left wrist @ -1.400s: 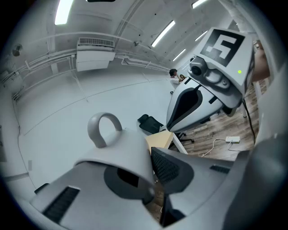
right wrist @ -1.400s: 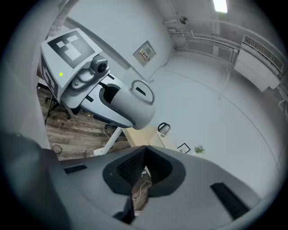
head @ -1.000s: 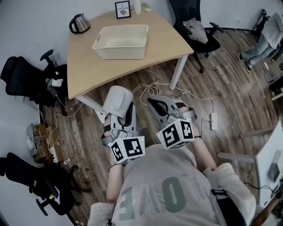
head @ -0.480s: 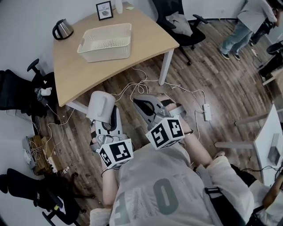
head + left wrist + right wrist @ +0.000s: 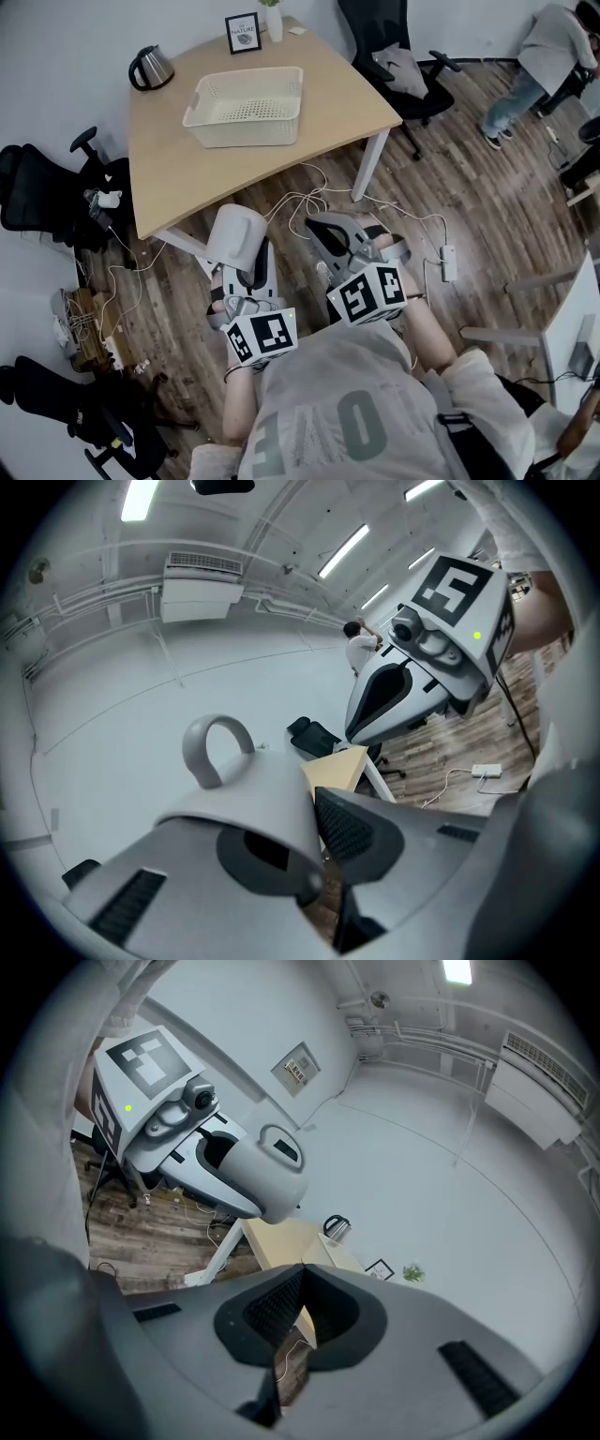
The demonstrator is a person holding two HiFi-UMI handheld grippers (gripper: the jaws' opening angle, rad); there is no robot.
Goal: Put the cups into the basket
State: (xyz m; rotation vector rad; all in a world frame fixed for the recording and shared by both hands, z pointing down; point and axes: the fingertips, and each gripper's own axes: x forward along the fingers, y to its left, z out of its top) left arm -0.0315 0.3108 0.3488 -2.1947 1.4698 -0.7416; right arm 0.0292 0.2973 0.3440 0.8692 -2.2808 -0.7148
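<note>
**Cup gripped on the left, basket waiting on the counter**

The left gripper (image 5: pixel 253 264) pinches a pale grey cup (image 5: pixel 236 234) by its wall: in the left gripper view one jaw lies against the outside and the other reaches into the mouth, with the cup's loop handle (image 5: pixel 215 748) pointing away from the camera. The cup hangs over the wooden floor (image 5: pixel 469 187), in front of the counter's near edge and well apart from the basket (image 5: pixel 246 105).

The right gripper (image 5: pixel 323 230) is just beside it. Its jaws are pressed together at the tips with nothing between them, as the right gripper view shows.

The cream, perforated basket stands on the light wooden counter (image 5: pixel 337 89), towards its middle. Behind it, along the far edge, are a dark kettle (image 5: pixel 152 67), a small framed picture (image 5: pixel 243 33) and a white vase with a plant (image 5: pixel 273 21).

White cables (image 5: pixel 309 192) trail across the floor under the counter to a power strip (image 5: pixel 448 262). Black office chairs (image 5: pixel 398 56) stand around the counter, and another person (image 5: pixel 553 52) is at the far right.
</note>
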